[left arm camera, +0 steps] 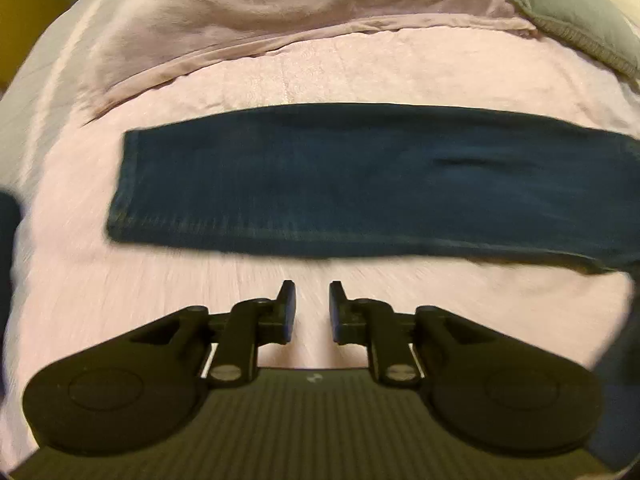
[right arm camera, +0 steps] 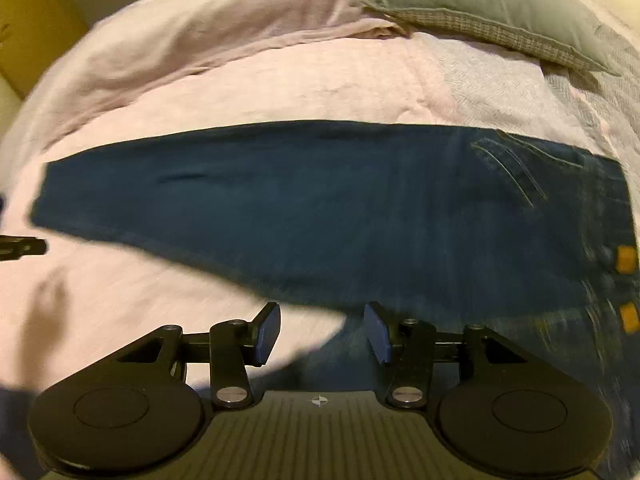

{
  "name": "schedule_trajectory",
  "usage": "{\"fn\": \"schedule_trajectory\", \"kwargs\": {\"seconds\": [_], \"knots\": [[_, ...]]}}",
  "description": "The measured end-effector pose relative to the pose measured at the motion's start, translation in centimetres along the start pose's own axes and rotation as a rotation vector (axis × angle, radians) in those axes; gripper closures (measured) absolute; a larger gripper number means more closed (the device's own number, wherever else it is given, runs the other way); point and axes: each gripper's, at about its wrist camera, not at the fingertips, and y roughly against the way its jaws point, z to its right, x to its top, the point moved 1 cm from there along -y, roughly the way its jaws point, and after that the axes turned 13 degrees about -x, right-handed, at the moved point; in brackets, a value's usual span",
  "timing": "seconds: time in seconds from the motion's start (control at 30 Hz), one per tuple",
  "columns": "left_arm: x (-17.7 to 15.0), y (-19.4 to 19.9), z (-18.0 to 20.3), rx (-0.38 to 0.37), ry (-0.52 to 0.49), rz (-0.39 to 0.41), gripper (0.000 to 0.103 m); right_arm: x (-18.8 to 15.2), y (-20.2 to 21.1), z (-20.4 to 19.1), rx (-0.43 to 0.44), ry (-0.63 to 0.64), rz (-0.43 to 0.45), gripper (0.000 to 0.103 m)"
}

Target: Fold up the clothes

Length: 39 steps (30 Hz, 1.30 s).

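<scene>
Jeans [left arm camera: 360, 184] lay flat across the bed [left arm camera: 280, 76], ahead of the left tool [left arm camera: 312, 312] and right tool [right arm camera: 322, 334], both parted, empty.

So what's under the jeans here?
The jeans lie flat, folded lengthwise, on a pink bedsheet, which shows on all sides of them. Whatever is directly beneath the denim is covered. Both grippers, left and right, are open and empty.
</scene>
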Motion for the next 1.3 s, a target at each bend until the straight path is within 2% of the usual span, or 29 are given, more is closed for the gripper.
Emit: {"fn": "schedule_trajectory", "kwargs": {"seconds": [0.1,0.23,0.37,0.43,0.53,0.63,0.77,0.93,1.3], "knots": [[-1.3,4.9,3.7,0.032,0.048,0.022,0.071,-1.4,4.0,-0.3,0.014,0.077,-0.014,0.053],[-3.9,10.3,8.5,0.096,0.092,0.051,0.069,-3.5,7.7,2.3,0.022,0.124,0.022,0.053],[-6.9,14.3,13.6,0.158,0.054,0.088,0.066,-5.9,11.3,5.6,0.038,0.152,0.063,0.053],[-8.6,16.0,16.0,0.183,0.081,0.112,0.066,-7.1,13.0,7.3,0.046,0.166,0.084,0.053],[-11.2,18.3,20.3,0.187,0.129,0.149,0.066,-8.8,15.7,9.8,0.058,0.188,0.115,0.053],[-13.7,20.4,25.4,0.190,0.125,0.174,0.065,-11.2,17.8,13.6,0.073,0.192,0.133,0.053],[-16.9,22.1,30.7,0.201,0.141,0.201,0.065,-14.1,19.9,19.1,0.072,0.189,0.158,0.053],[-20.3,24.0,35.9,0.224,0.160,0.222,0.065,-16.8,22.5,23.4,0.084,0.195,0.179,0.053],[-24.5,26.5,41.0,0.280,0.197,0.241,0.064,-20.5,25.2,27.4,0.127,0.213,0.149,0.053]]}}
